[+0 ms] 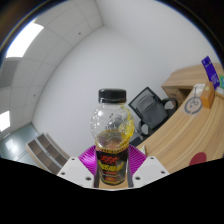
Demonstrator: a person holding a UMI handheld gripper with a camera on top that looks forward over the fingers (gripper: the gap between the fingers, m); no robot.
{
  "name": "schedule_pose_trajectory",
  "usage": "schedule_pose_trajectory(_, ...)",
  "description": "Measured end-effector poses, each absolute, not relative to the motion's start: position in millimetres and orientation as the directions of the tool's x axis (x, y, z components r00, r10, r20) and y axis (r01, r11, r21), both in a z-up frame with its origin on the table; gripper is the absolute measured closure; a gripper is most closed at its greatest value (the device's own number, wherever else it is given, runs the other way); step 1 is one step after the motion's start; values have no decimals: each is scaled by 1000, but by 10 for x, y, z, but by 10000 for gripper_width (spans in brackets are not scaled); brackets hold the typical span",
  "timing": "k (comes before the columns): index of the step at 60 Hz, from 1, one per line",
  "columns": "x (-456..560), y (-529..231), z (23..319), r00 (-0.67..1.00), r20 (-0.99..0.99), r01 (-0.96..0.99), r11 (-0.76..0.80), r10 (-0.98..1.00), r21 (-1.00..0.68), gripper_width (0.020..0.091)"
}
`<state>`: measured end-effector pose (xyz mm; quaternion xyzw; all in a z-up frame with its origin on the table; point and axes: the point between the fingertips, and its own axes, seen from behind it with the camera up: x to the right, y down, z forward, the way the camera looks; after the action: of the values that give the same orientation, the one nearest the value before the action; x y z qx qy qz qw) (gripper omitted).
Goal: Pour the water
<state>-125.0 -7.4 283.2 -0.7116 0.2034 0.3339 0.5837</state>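
**Item record: bottle held aloft for pouring**

Setting: a white-walled room with panelled ceiling lights; the view tilts steeply.

Large furnishings: a curved light-wood desk (pixel 185 118) stands beyond the fingers, well apart from the held item. A black mesh office chair (pixel 150 108) sits just beside the desk's inner edge. A small purple-and-white carton (pixel 209 70) stands on the desk's far end; its contents cannot be read.

Task item: a clear plastic bottle with a black screw cap and a yellow-and-black label (pixel 112 135). It stands upright between the fingers, raised clear of any surface. The cap is on.

Tool: the hand-held gripper (pixel 111 170) pinches the bottle at its labelled lower body, the magenta pads (pixel 88 158) pressing on either side.

Handling notes, as judgement: thin plastic walls likely flex under pressure, so a firm squeeze could dent them. Smooth label film may slip when tilted. Weight appears modest. The low grip suits holding the bottle; the cap must come off before any water pours.
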Motion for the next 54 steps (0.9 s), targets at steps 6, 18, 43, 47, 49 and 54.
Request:
schedule_pose_trajectory(6,-862,65,2751,895,-444,-435,-149,32,-888,723)
schedule_pose_trajectory(18,-24,-124,2085,992,-88,-104,-202,-88,-974,725)
schedule_pose_trajectory(43,328,-306,811,994,-8,-41,-324,-105,-945,707)
schedule_pose_trajectory(47,323,-314,820,995,15,-16,-312,-96,-950,637)
schedule_pose_trajectory(49,324,-299,819,995,22,-8,-313,-94,-950,601)
schedule_pose_trajectory(54,358,-334,704,995,24,-13,-362,-98,-932,412)
